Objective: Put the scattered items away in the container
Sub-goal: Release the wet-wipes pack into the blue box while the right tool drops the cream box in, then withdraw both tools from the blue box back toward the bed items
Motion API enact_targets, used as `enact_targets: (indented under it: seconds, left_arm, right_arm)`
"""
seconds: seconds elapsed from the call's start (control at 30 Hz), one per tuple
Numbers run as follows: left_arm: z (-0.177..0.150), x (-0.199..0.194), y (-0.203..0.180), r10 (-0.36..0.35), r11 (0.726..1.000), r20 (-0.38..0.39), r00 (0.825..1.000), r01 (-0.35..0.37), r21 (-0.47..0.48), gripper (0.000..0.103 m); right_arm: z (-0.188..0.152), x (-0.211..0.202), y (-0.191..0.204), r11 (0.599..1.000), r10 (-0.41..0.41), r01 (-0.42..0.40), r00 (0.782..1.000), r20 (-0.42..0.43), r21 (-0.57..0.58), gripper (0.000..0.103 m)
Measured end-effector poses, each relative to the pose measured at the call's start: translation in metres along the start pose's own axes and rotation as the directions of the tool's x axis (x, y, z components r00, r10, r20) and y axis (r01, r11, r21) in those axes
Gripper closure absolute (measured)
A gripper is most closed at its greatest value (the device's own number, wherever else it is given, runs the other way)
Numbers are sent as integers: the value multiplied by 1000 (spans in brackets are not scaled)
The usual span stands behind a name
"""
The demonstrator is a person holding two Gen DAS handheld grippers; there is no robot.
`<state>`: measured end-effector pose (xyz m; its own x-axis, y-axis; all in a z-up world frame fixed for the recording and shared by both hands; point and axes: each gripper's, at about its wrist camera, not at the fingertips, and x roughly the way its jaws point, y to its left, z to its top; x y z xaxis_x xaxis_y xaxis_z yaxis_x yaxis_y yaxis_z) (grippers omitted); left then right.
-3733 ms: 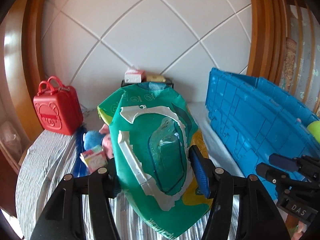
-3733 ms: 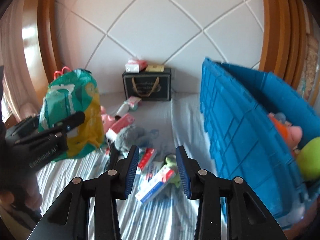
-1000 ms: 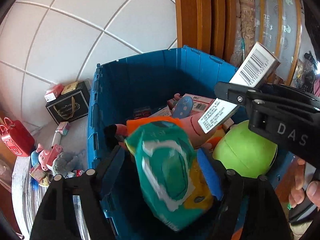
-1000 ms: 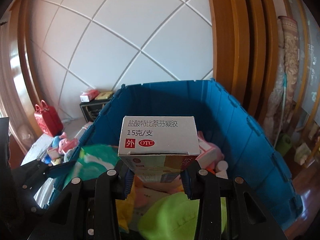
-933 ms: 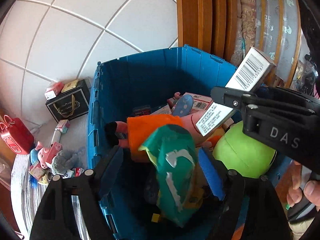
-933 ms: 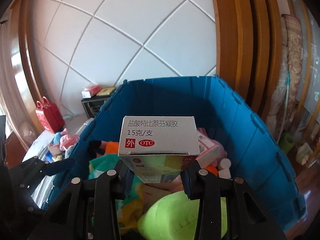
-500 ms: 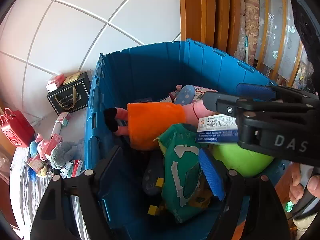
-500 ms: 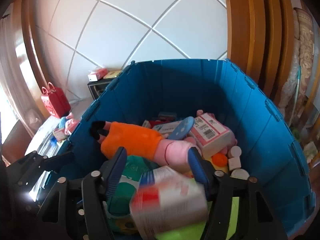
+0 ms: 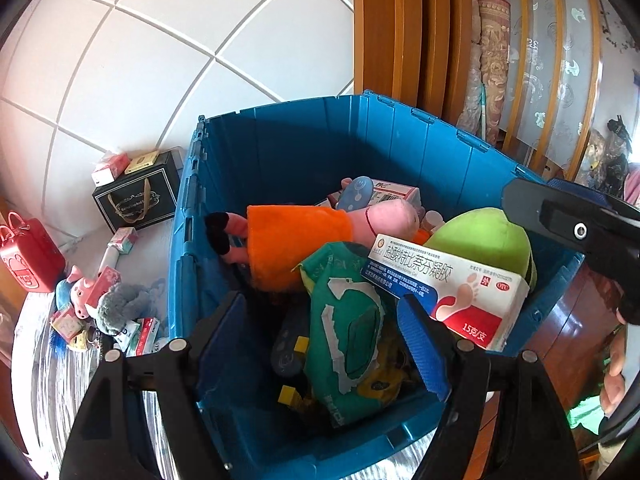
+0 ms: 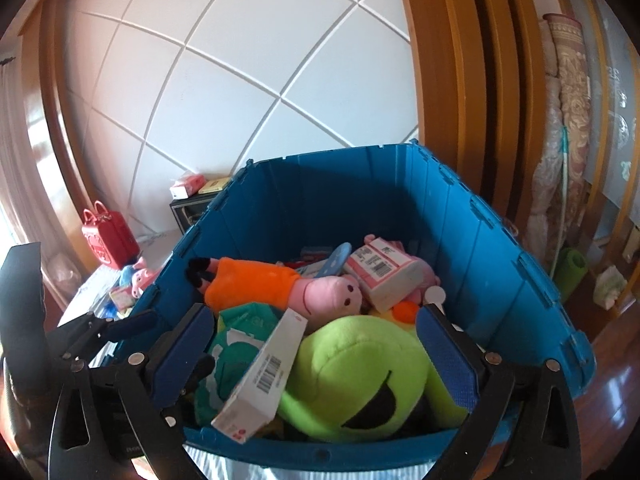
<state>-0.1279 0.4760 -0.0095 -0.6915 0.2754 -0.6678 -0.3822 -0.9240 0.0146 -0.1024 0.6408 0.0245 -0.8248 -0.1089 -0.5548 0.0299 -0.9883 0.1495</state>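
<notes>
— While your right gripper (image 10: 312, 356) opens wide, does it hold anything?
— No; your jaws are bare. The medicine box (image 10: 262, 372) lies in the blue crate (image 10: 500, 252), near its front wall, on the green pack (image 9: 348, 332). Your left gripper (image 9: 320, 340) gapes empty.

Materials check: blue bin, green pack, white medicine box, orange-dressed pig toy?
Bin: rigid moulded plastic, slight sheen, ribbed walls.
Green pack: soft glossy plastic film, wrinkled, white label partly peeled.
Medicine box: thin printed cardboard, sharp folded edges, barcode in the right wrist view.
Pig toy: plush fabric, matte, fuzzy nap; probably stuffed.
</notes>
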Motion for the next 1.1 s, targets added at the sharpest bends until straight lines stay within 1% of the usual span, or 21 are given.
enact_targets:
  seconds: [0.13,0.33,0.47,0.63,0.77,0.87,1.0,1.1]
  left_arm:
    - [-9,-15,1,4,1000,34,999,-4,-4,25]
    - [-20,-41,11,17,999,87,996,-14,-41,25]
    - [-28,-56,26,30,998,112,993,-24,-57,25]
    - [-39,-77,55,17,997,144,989,-6,-76,25]
    - [-54,-97,93,21,996,163,986,-7,-86,25]
    - [-72,-113,131,36,993,167,985,-17,-116,25]
    - [-99,-132,186,75,988,164,984,-51,-145,25]
    - [-121,-143,228,109,982,172,979,-79,-173,25]
  right_arm:
    - [-12,-21,-2,999,-30,29,999,29,14,0]
    - [-29,-41,6,1000,-7,7,999,45,14,0]
    - [-40,-52,24,1000,4,-4,999,50,1,0]
    - [-47,-63,58,1000,11,-10,998,59,-11,0]
    - [-53,-69,98,1000,15,-14,997,76,-14,0]
    - [-57,-68,134,999,34,-33,997,76,-12,0]
    - [-67,-59,190,997,62,-59,996,61,-40,0]
    - [-79,-52,230,994,101,-99,993,62,-38,0]
